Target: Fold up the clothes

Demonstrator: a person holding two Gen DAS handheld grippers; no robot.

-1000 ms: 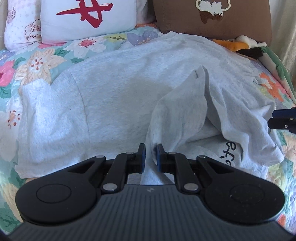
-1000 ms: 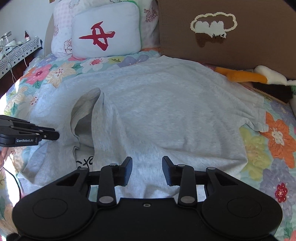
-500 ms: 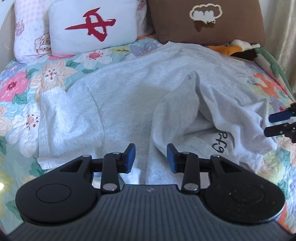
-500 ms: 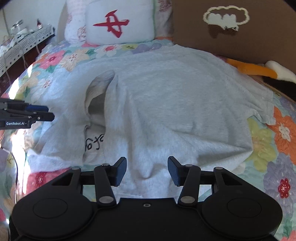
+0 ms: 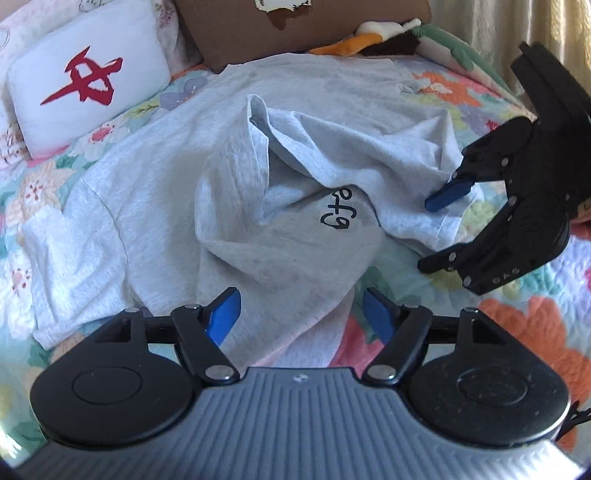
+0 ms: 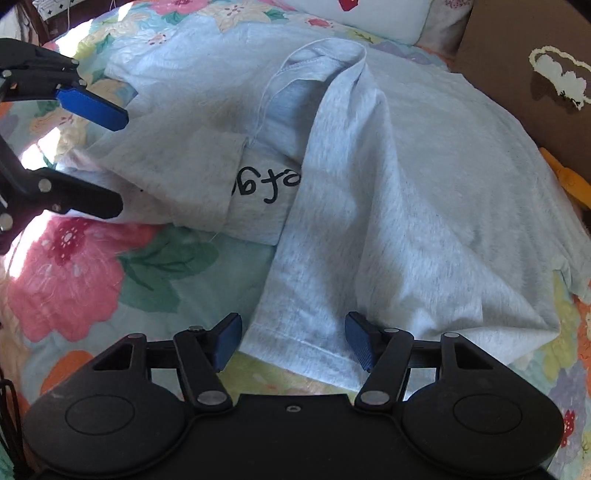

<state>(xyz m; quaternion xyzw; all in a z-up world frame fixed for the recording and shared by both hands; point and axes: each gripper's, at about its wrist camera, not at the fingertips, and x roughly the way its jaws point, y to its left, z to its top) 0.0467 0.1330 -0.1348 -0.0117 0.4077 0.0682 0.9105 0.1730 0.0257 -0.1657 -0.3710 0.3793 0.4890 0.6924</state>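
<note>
On the bed: grey T-shirt, rumpled
Hem: between spread fingers of right gripper, nearer
Left gripper: spread, empty

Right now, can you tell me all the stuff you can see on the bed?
shirt: one, light grey with black writing, rumpled on the quilt
quilt: one, flowery pink, green and orange, under the shirt
white pillow: one, with a red mark, at the head of the bed
brown cushion: one, with a white and dark brown patch, beside the white pillow
plush toy: one, orange, white and brown, by the cushion
left tool: black with blue pads, open over the shirt
right tool: black with blue pads, open over the shirt's hem
</note>
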